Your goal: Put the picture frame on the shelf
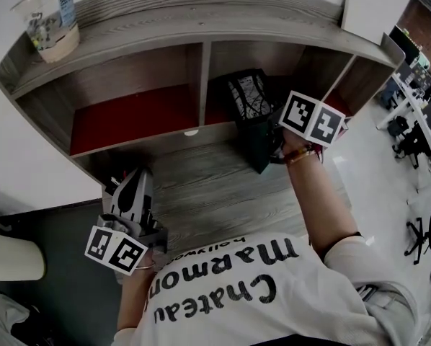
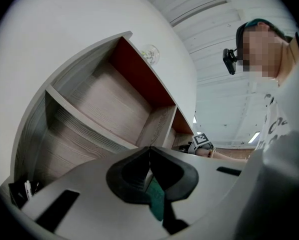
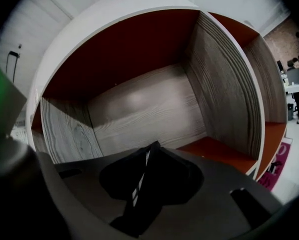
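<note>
Left gripper (image 1: pixel 132 186) low in front of shelf (image 1: pixel 165 7), jaws together, nothing held. Frame (image 1: pixel 249 101) upright at shelf's opening right of the divider, clamped in right gripper (image 1: pixel 273 147). Placing step; next likely needs seating it, then releasing.

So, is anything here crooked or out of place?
Only the picture frame: it looks tilted, held by the right gripper in front of the shelf and not yet let go. The cup on top stands upright.
</note>
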